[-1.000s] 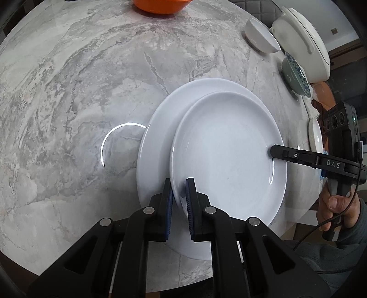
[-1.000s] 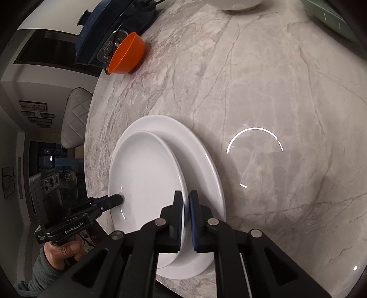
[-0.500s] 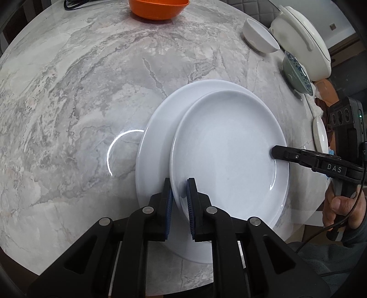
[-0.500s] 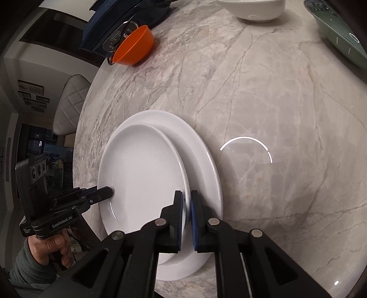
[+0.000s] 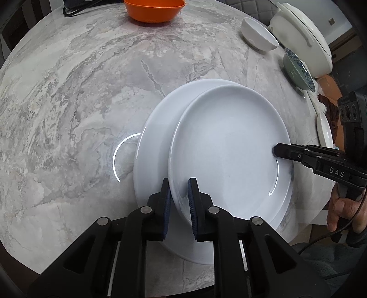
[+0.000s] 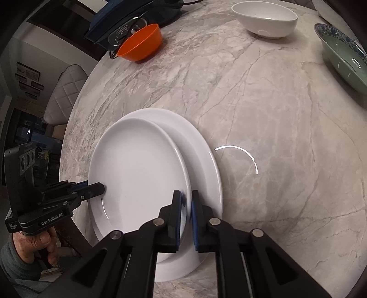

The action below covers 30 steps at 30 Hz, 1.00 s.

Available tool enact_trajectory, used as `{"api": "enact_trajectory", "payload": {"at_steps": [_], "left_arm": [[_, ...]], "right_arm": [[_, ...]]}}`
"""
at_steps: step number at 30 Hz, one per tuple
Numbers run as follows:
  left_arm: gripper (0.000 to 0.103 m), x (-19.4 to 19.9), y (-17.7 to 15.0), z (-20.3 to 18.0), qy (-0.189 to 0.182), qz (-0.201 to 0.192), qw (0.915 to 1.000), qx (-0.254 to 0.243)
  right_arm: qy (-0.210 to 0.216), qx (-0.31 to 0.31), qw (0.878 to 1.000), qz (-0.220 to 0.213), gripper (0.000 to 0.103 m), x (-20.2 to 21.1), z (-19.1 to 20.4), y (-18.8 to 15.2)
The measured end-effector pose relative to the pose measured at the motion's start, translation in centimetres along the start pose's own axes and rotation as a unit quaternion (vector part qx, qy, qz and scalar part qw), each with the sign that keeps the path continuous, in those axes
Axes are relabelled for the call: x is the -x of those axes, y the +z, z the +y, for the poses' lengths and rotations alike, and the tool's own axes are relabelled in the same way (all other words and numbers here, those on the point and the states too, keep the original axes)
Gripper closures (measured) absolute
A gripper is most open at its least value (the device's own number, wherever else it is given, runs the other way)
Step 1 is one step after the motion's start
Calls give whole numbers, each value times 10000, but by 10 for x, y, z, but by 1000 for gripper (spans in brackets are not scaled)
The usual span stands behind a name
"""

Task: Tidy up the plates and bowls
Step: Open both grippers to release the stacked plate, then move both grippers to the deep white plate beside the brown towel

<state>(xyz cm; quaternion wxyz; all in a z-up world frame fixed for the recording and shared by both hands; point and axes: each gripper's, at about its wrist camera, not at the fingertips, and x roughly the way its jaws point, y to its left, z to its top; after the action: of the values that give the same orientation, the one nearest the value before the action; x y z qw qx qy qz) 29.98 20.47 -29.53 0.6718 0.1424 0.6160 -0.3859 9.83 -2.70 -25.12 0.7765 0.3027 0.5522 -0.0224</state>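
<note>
Two white plates lie stacked off-centre on the marble table. The upper plate rests on the lower plate, shifted toward the table edge. My left gripper straddles the upper plate's near rim; its jaws are opening slightly, with the rim still between the blue pads. On the opposite rim, my right gripper is shut on the same plate. Each gripper shows in the other's view: the right one, the left one, each held by a hand.
An orange bowl stands at the far edge by a dark blue appliance. To the right are a white bowl, a green patterned bowl, a white lidded pot and a small white dish.
Both views have tilted up, showing more of the far table. The gap between the left pads is a little wider. The plates lie where they were.
</note>
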Motion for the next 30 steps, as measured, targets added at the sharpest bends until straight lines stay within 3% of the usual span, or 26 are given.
{"api": "enact_trajectory", "payload": {"at_steps": [2, 5, 7, 10, 13, 19, 25, 27, 30], "left_arm": [[86, 0, 1, -2, 37, -24, 10000, -71], [75, 0, 1, -7, -6, -50, 9999, -150], [52, -1, 2, -13, -47, -69, 9996, -256], [29, -3, 2, -24, -10, -80, 9990, -443], [22, -5, 1, -30, 32, -91, 9984, -551], [20, -3, 3, -27, 1, -182, 9986, -500], [9, 13, 1, -19, -146, -367, 9988, -286], [0, 26, 2, -15, -158, -485, 9985, -176], [0, 51, 5, -13, -126, -793, 9967, -150]], "right_arm": [[-51, 17, 10000, -22, 91, 0, 2, -1], [-126, 35, 9999, -56, 91, 1, 3, -1], [-171, 64, 9998, -70, 91, 1, 5, -2], [-247, 110, 9996, -102, 89, 1, 8, -4], [-318, 190, 9992, -136, 85, 1, 12, -5], [-360, 174, 9989, -231, 76, 5, 13, -6], [-251, 43, 9987, -440, 49, 17, 13, -7], [-77, -54, 9981, -611, 35, 28, 11, -8], [344, -311, 9949, -901, 16, 51, 3, -13]]}}
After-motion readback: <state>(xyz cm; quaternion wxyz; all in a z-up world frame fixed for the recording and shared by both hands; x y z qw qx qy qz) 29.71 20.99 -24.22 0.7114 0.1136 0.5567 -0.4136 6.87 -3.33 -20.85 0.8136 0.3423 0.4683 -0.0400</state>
